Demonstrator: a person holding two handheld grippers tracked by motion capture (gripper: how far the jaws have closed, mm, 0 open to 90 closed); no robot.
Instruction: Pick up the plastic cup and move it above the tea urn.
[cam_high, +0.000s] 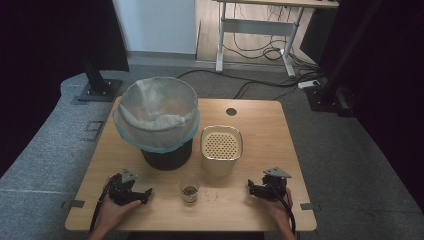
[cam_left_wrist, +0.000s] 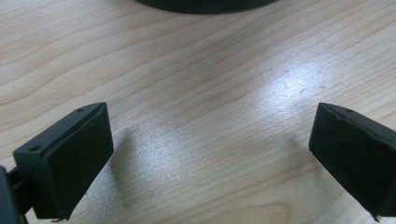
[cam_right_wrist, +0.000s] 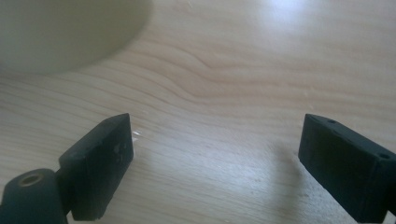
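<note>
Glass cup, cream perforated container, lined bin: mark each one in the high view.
glass cup (cam_high: 189, 189), high view, on its rim and dark contents.
cream perforated container (cam_high: 221, 144), high view, on its holed top.
lined bin (cam_high: 167, 156), high view, on its black side wall.

Table: the light wooden table (cam_high: 260, 130) bears everything, with a small round hole (cam_high: 231, 111) near its far edge.
Far left: a black round bin lined with a pale translucent bag (cam_high: 157, 117).
Right of the bin: a cream square container with a perforated top (cam_high: 221, 148), just beside it.
Near middle: a small clear glass cup (cam_high: 189, 188), in front of the gap between the two.
Near left corner: the left gripper (cam_high: 142, 193).
Near right corner: the right gripper (cam_high: 254, 188).
</note>
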